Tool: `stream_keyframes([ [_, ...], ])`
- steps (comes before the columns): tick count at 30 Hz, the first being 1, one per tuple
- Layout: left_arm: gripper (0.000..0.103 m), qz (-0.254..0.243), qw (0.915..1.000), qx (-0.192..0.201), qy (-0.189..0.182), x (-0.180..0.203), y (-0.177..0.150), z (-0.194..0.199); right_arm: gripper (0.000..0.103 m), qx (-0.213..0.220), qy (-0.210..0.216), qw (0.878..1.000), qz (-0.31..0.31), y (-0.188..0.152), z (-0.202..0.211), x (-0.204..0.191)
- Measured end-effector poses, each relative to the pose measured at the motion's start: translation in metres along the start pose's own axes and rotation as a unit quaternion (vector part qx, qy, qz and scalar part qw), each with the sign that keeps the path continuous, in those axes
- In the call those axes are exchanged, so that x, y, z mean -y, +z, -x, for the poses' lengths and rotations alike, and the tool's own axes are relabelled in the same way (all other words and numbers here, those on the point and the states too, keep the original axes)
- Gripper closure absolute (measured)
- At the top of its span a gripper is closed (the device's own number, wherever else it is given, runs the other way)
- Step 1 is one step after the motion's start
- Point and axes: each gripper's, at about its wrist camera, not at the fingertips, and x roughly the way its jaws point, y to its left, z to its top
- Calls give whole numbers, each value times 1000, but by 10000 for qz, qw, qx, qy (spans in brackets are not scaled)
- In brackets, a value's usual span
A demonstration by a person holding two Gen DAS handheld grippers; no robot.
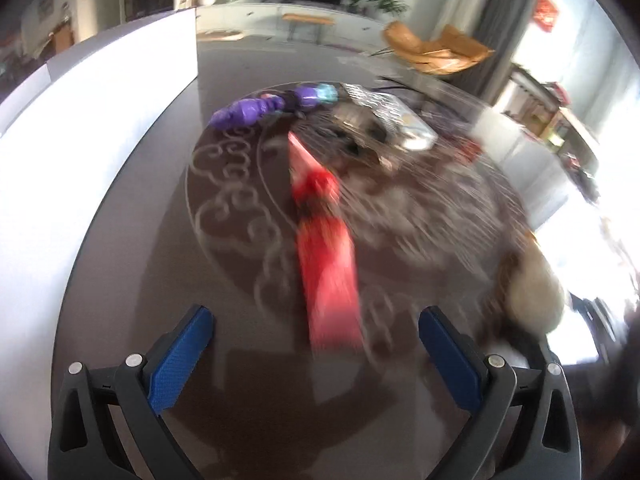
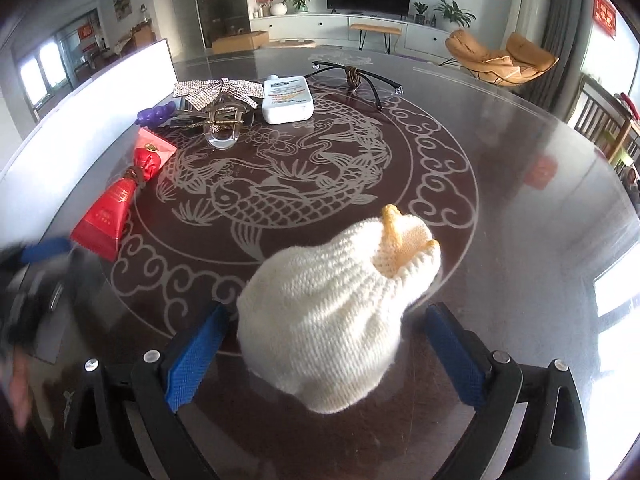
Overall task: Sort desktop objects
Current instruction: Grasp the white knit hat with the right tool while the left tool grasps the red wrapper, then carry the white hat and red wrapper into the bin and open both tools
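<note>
Across the left wrist view we see mostly smear: the red packet [image 1: 326, 256] ahead of our wide-spread left gripper [image 1: 316, 354] blurs, and a pale knitted shape at the right edge is barely readable. From the right wrist view, our right gripper [image 2: 324, 344] stands spread around the white knitted pouch [image 2: 332, 312] on the dark table [image 2: 520, 208], pads apart from the wool. Beyond lie a white bottle [image 2: 287, 98], glasses [image 2: 360, 78], a glittery bow [image 2: 218, 92] and a purple toy [image 2: 154, 115], half hidden.
</note>
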Motion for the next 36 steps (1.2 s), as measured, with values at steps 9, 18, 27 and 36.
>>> stream_keyframes([
  [9, 79, -932, 9953, 245, 60, 30, 14, -5, 11, -125, 169, 9995, -221, 5, 1, 15],
  [18, 79, 99, 9923, 866, -880, -22, -18, 76, 53, 100, 488, 9987, 62, 16, 22, -5],
  [27, 79, 666, 9768, 1913, -695, -117, -1, 211, 53, 1032, 1538, 9776, 1004, 103, 89, -146],
  [36, 79, 1560, 9830, 967, 76, -240, -24, 188, 51, 866, 2125, 9445, 2352, 172, 56, -352],
])
